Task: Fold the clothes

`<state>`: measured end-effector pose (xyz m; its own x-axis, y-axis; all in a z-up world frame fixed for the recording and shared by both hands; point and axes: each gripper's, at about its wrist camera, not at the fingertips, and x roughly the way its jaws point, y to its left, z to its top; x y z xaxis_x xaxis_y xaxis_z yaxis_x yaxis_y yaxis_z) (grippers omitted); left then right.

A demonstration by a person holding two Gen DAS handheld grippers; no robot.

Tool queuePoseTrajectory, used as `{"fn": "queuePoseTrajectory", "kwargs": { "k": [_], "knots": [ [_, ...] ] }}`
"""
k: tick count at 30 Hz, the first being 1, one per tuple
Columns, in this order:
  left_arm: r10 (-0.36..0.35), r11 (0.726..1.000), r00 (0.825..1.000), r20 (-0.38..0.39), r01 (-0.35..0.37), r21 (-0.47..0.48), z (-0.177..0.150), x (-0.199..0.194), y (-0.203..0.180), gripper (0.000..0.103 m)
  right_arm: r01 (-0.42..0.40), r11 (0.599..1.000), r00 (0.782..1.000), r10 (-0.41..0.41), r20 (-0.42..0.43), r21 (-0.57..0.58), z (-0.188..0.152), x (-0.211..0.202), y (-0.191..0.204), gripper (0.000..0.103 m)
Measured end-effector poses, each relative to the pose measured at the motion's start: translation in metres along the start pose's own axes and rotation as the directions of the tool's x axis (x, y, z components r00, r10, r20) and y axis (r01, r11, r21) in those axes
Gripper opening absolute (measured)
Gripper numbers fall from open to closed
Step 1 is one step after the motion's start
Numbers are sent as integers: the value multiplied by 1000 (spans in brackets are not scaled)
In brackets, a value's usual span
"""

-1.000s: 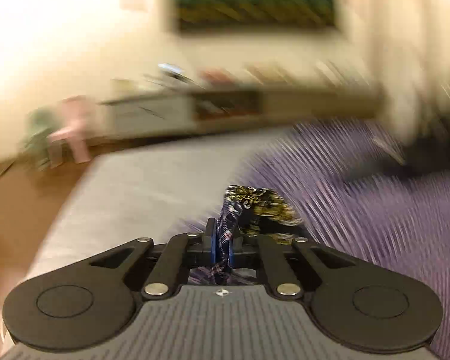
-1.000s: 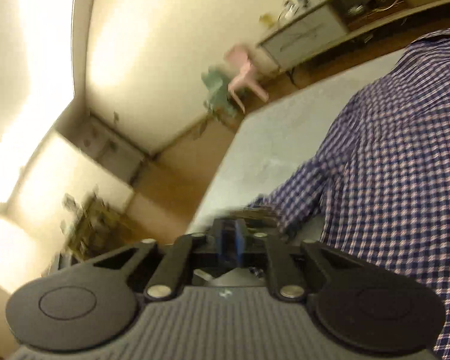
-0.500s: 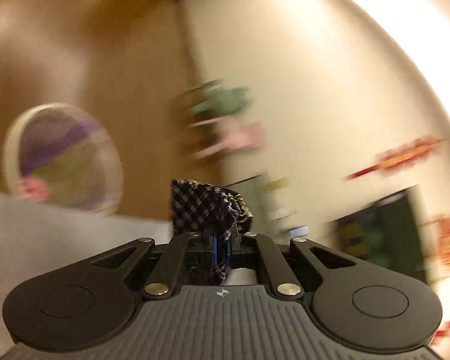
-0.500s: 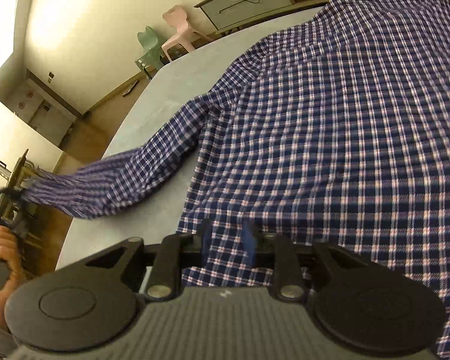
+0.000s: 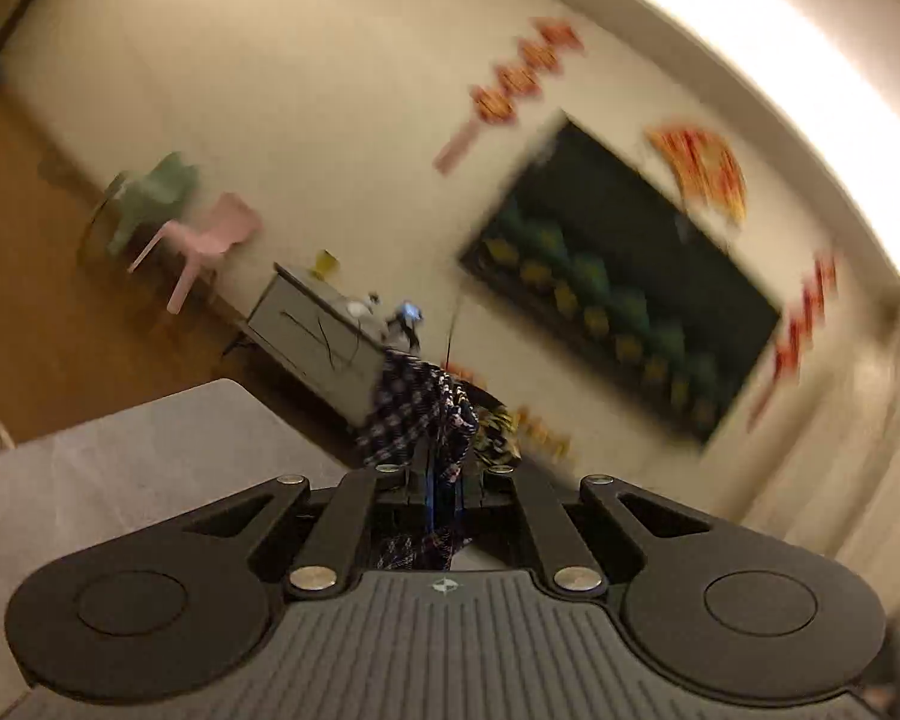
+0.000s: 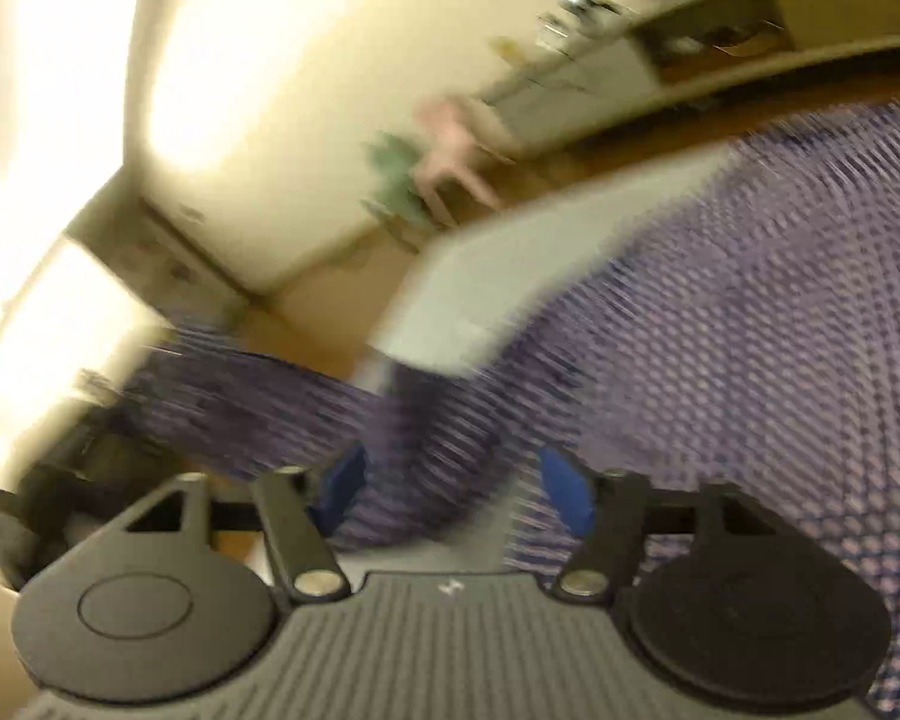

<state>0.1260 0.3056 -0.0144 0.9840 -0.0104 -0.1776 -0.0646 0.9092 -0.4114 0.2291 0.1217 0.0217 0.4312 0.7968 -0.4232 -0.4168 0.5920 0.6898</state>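
A blue and white plaid shirt lies spread on the grey table, blurred by motion. One sleeve stretches off to the left, past the table edge. My left gripper is shut on a bunched piece of the plaid shirt and holds it up in the air above the grey table. My right gripper is open, its blue pads wide apart, low over the shirt near the sleeve's base. Nothing is between them but cloth below.
A pink chair and a green chair stand by the wall. A grey cabinet with small items sits beyond the table. A dark picture hangs on the wall. The floor is brown wood.
My right gripper has opened wide and let go of the shirt, then swung quickly. My left gripper has kept its hold on the sleeve cloth and turned toward the wall.
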Motion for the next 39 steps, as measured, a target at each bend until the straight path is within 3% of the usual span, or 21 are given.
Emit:
{"fn": "queuePoseTrajectory", "kwargs": {
  "k": [1, 4, 7, 9, 12, 16, 20, 21, 22, 24, 26, 28, 30, 32, 34, 36, 38, 39],
  "knots": [
    [44, 995, 999, -21, -42, 86, -9, 7, -17, 5, -45, 999, 999, 45, 10, -7, 4, -7, 8, 89],
    [180, 948, 983, -38, -163, 274, -38, 25, -53, 5, -154, 987, 988, 154, -7, 47, 8, -13, 19, 96],
    [206, 844, 978, 33, -195, 500, -63, 11, -103, 5, -206, 964, 974, 218, -56, 170, -9, -8, 8, 96],
    [152, 778, 986, 66, -161, 608, -78, -5, -137, 5, -224, 946, 967, 245, -67, 233, -20, -6, -3, 96],
    [45, 702, 998, 53, -69, 709, -103, -39, -182, 5, -206, 944, 972, 227, -55, 257, -30, -9, -19, 96],
    [-50, 611, 998, -38, 60, 789, -150, -56, -214, 5, -185, 954, 976, 207, -73, 237, -38, -20, -42, 96],
    [-107, 534, 986, -131, 168, 829, -190, -54, -234, 5, -136, 976, 979, 159, -128, 169, -43, -25, -54, 92],
    [-108, 532, 984, -141, 177, 828, -195, -55, -237, 5, -110, 983, 981, 131, -144, 146, -43, -25, -55, 78],
    [-106, 535, 983, -149, 183, 825, -199, -57, -241, 5, -86, 988, 981, 107, -159, 132, -44, -24, -57, 55],
    [-86, 549, 982, -166, 186, 815, -204, -52, -230, 5, -38, 994, 980, 57, -189, 103, -46, -21, -60, 33],
    [-60, 559, 982, -176, 180, 809, -211, -50, -222, 7, 3, 999, 979, 8, -202, 54, -48, -24, -59, 4],
    [-49, 569, 982, -182, 177, 803, -215, -66, -220, 7, 27, 1000, 981, -27, -193, -3, -46, -29, -54, 4],
    [-32, 618, 982, -188, 167, 768, -205, -82, -213, 8, 53, 996, 989, -62, -136, -67, -38, -47, -45, 4],
    [-15, 669, 981, -194, 154, 727, -194, -98, -205, 9, 72, 990, 997, -74, -8, -124, -24, -90, -38, 4],
    [1, 717, 980, -201, 139, 683, -183, -114, -197, 23, 108, 980, 988, -86, 131, -169, -9, -139, -35, 4],
    [68, 765, 973, -221, 91, 638, -178, -123, -185, 49, 189, 965, 966, -150, 210, -183, -2, -173, -45, 4],
    [155, 787, 953, -259, 39, 616, -174, -113, -173, 52, 200, 964, 963, -161, 215, -177, -1, -175, -54, 4],
    [201, 784, 939, -279, 16, 620, -175, -107, -169, 52, 206, 963, 962, -166, 217, -173, 0, -176, -59, 4]
  ]
}}
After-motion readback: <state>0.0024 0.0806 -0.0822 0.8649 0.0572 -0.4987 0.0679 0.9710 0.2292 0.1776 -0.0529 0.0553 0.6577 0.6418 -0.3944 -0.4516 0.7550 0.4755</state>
